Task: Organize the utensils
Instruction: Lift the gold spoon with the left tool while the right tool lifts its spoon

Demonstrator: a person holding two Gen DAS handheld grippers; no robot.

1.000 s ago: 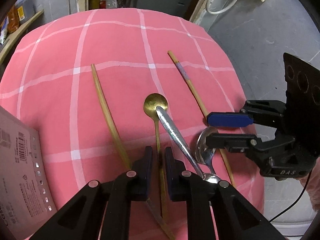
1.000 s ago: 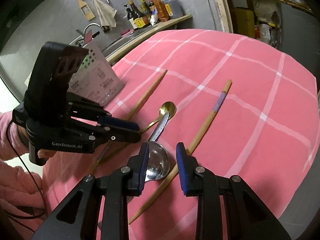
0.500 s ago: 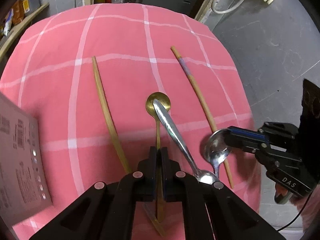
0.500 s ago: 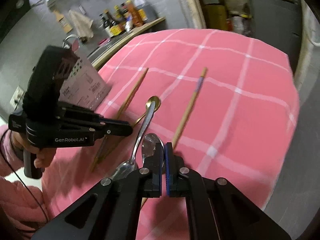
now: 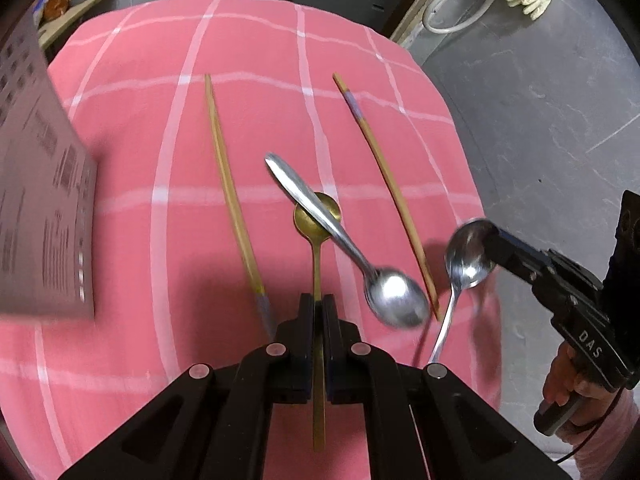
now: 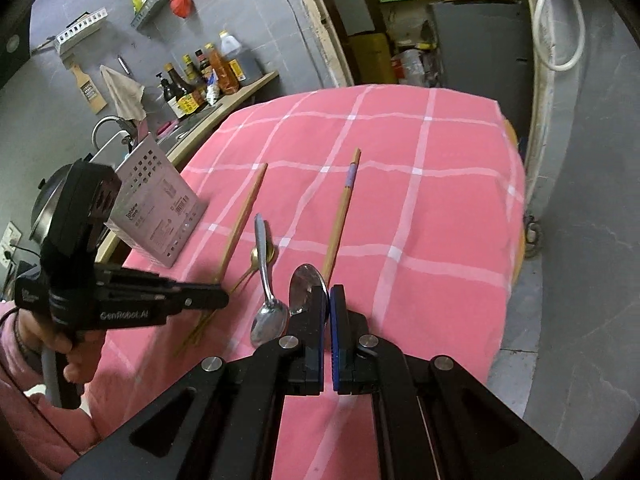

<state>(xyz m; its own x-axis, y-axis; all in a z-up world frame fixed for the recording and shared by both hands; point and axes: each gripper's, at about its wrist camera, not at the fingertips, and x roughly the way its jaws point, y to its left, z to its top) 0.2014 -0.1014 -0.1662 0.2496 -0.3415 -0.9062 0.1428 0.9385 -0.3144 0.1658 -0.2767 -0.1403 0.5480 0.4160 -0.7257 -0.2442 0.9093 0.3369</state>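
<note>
My left gripper (image 5: 318, 308) is shut on the thin handle of a gold spoon (image 5: 318, 218), whose bowl points away over the pink checked cloth (image 5: 132, 152). A loose silver spoon (image 5: 320, 220) lies slantwise across that gold bowl, its own bowl blurred near me. My right gripper (image 6: 327, 300) is shut on the bowl of a second silver spoon (image 6: 306, 280). In the left wrist view this held silver spoon (image 5: 470, 254) hangs by its bowl at the cloth's right edge, handle down. Two wooden chopsticks (image 5: 228, 184) (image 5: 384, 168) lie either side of the spoons.
A grey perforated box (image 6: 156, 204) stands on the cloth's left side. Beyond it are a sink counter and sauce bottles (image 6: 200, 80). The cloth drops to a grey floor (image 5: 540, 120) on the right. A person's hand in a pink sleeve (image 6: 40, 420) holds the left gripper (image 6: 222, 300).
Both grippers have shut, the left on the gold spoon's handle, the right on a silver spoon's bowl. The right one carried its spoon up and rightward. The loose silver spoon shifted across the gold bowl.
</note>
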